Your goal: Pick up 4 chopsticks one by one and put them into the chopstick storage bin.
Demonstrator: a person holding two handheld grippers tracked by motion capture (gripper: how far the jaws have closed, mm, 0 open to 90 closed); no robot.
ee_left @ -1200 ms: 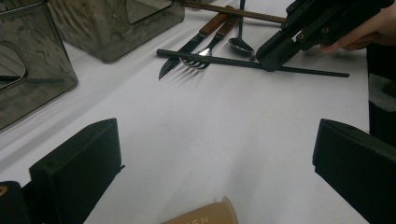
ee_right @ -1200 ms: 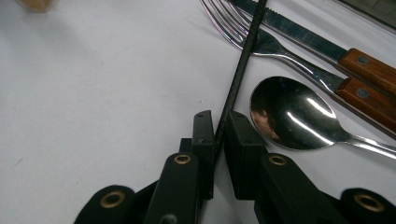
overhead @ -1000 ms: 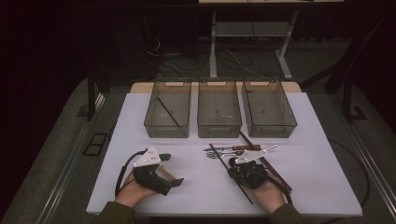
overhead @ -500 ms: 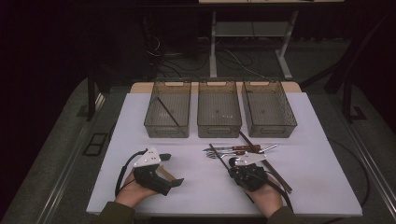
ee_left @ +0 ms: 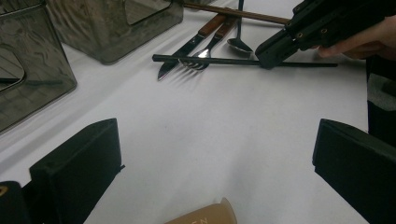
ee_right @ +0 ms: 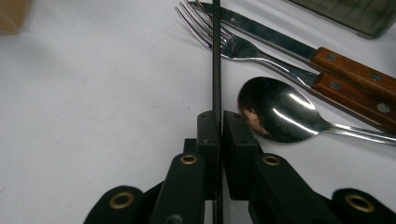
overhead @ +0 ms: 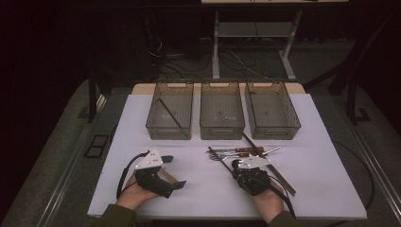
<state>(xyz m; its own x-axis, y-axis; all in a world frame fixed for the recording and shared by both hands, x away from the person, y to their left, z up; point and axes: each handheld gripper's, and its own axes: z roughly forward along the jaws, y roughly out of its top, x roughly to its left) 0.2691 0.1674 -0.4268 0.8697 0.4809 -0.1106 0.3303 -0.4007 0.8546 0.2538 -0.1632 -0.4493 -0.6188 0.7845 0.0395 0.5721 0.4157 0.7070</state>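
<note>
My right gripper [ee_right: 218, 119] is shut on a thin black chopstick [ee_right: 216, 56] that lies on the white table [overhead: 198, 189], its far end crossing the fork [ee_right: 219, 39]. A wood-handled knife [ee_right: 271, 35] and a spoon [ee_right: 271, 109] lie just right of it. In the high view the right gripper [overhead: 235, 164] sits at the near edge of this cutlery pile [overhead: 236, 152]. My left gripper [overhead: 172, 171] rests to the left with its jaws wide open and nothing between them. From the left gripper [ee_left: 217, 128] I see the right gripper [ee_left: 264, 53] holding the black chopstick [ee_left: 205, 59].
Three smoky plastic bins stand in a row at the back: left [overhead: 153, 120], middle [overhead: 222, 130], right [overhead: 272, 132]. A dark chopstick [overhead: 169, 112] lies in the left bin. A long brown chopstick [overhead: 279, 172] runs diagonally to the right of my right hand.
</note>
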